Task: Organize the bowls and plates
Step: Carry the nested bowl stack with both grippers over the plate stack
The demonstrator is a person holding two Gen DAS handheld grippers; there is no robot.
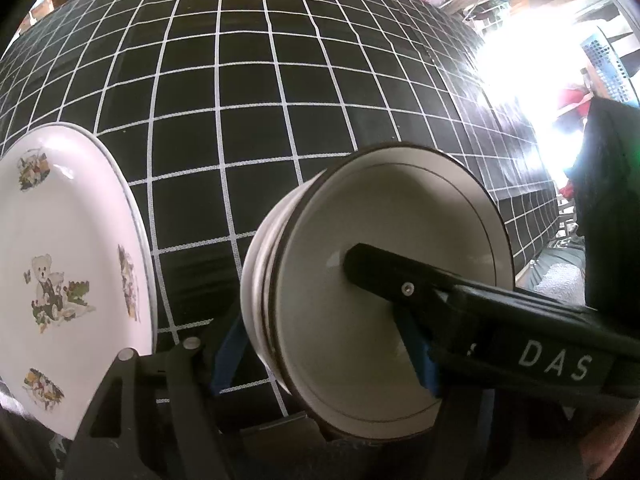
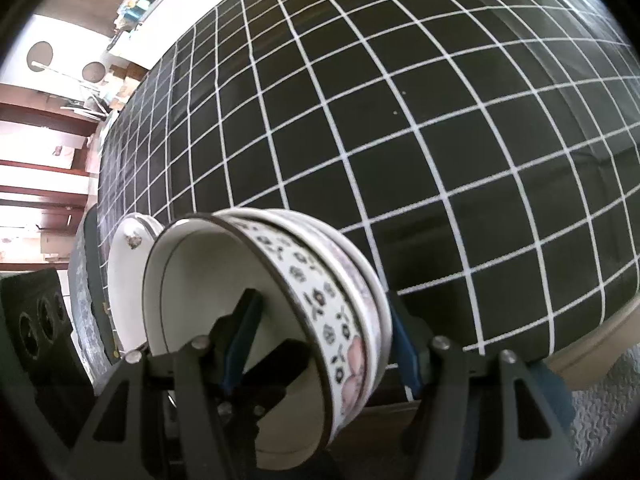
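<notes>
In the left wrist view my left gripper [image 1: 304, 280] is shut on the wall of a stack of white bowls [image 1: 380, 248], one finger [image 1: 384, 276] inside the top bowl, the other behind the stack. A white teddy-bear plate [image 1: 60, 264] lies to the left. In the right wrist view my right gripper [image 2: 320, 316] is shut on the wall of a floral-banded bowl stack [image 2: 320, 292], one finger [image 2: 244, 320] inside and one outside. Another white dish [image 2: 124, 276] shows behind it on the left.
A black tablecloth with a white grid [image 1: 248, 100] covers the table, also in the right wrist view [image 2: 400, 120]. The table's edge [image 2: 592, 344] runs at lower right over grey carpet. Clutter and bright window glare [image 1: 520, 64] lie beyond the far right edge.
</notes>
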